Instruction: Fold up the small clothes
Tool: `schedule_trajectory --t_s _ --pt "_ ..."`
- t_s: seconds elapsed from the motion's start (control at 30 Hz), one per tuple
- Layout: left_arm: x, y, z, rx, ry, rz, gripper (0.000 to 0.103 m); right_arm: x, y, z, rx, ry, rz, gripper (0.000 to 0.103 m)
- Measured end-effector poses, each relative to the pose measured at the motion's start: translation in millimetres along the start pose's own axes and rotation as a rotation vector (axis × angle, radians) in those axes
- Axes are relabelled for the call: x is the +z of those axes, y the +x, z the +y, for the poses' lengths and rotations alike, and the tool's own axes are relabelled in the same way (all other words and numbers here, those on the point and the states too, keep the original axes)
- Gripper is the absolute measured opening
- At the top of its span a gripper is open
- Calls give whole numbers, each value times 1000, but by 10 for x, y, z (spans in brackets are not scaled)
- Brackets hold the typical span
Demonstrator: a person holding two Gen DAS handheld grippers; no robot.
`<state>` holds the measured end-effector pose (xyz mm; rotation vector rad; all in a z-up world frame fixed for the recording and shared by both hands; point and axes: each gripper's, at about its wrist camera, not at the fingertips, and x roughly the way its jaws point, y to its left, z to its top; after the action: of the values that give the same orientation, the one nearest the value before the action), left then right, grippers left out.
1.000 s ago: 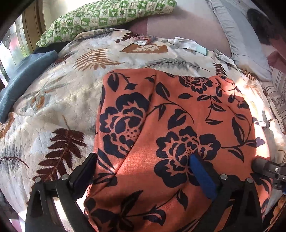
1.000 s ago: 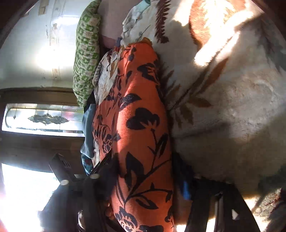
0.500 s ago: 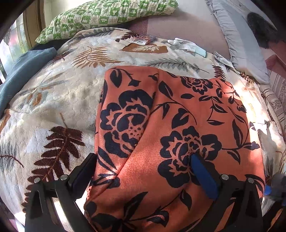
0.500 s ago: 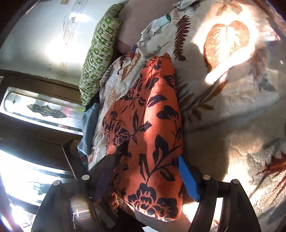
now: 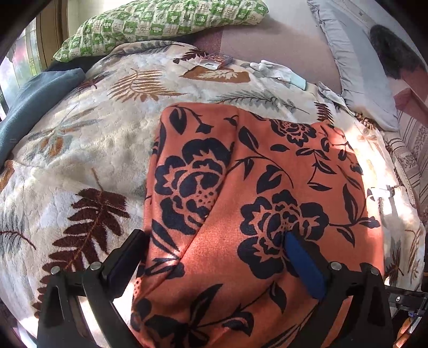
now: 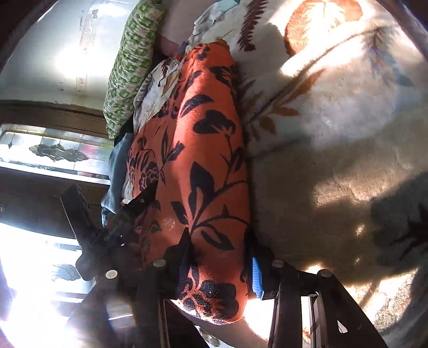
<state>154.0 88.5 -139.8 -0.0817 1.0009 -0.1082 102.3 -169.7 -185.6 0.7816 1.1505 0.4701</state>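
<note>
An orange garment with black flowers (image 5: 254, 187) lies folded on a leaf-print blanket (image 5: 80, 160). My left gripper (image 5: 214, 254) stands wide open astride the garment's near edge, one finger on the blanket at its left, the blue-padded finger (image 5: 305, 265) pressing on the cloth. In the right wrist view the garment (image 6: 198, 150) runs away from me. My right gripper (image 6: 218, 263) is narrowed around the garment's near end, cloth bunched between its fingers. The left gripper's body (image 6: 112, 230) shows at the left there.
A green patterned pillow (image 5: 160, 24) and a grey pillow (image 5: 355, 61) lie at the bed's far side. A blue cloth (image 5: 32, 107) lies at the left. A small packet (image 5: 214, 60) and white bits (image 5: 278, 71) sit beyond the garment. A window (image 6: 48, 152) is behind.
My right gripper has closed in on the garment's end and tilted lower. My left gripper has stayed open in place on the near edge.
</note>
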Motion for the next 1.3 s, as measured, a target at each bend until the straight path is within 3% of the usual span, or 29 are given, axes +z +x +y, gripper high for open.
schedule_trajectory --t_s 0.07,0.17,0.23,0.33,0.37,0.43,0.47,0.5,0.77,0.8,0.87,0.97,1.17,1.27,1.3 --pt "16 -248 90 -14 -21 -62 102 32 -124 159 -59 -48 -22 54" --pt "-9 -567 356 -12 -100 -148 102 104 -428 389 -93 -105 -122 56" --pt "-51 -526 530 19 -160 -94 102 191 -543 595 -31 -146 -160 57" --pt "-171 -216 625 141 -127 45 102 348 -385 929 105 -193 -134 66" --pt "-200 -184 671 118 -154 49 102 385 -273 974 114 -209 -118 69" --pt "-212 -210 730 90 -210 59 102 479 101 885 30 -193 -43 72" --pt "-207 -233 712 103 -201 52 102 505 340 799 -45 -159 16 72" --pt "-208 -266 679 120 -174 38 102 509 444 740 -54 -149 28 72" --pt "-196 -310 606 135 -125 24 102 493 201 1106 -21 -247 -42 72" --pt "-194 -308 611 137 -126 26 102 492 240 1068 -10 -237 -33 71" --pt "-191 -321 621 129 -136 26 102 491 410 874 -69 -200 24 70" --pt "-188 -361 630 135 -125 14 102 509 370 778 -33 -147 15 69" --pt "-85 -517 759 56 -193 -43 102 752 233 1115 -1 -229 -51 69" --pt "69 -519 873 -14 -235 -58 102 968 578 857 -100 -156 13 70" --pt "133 -498 902 -51 -241 -63 102 998 670 749 -89 -123 31 70"
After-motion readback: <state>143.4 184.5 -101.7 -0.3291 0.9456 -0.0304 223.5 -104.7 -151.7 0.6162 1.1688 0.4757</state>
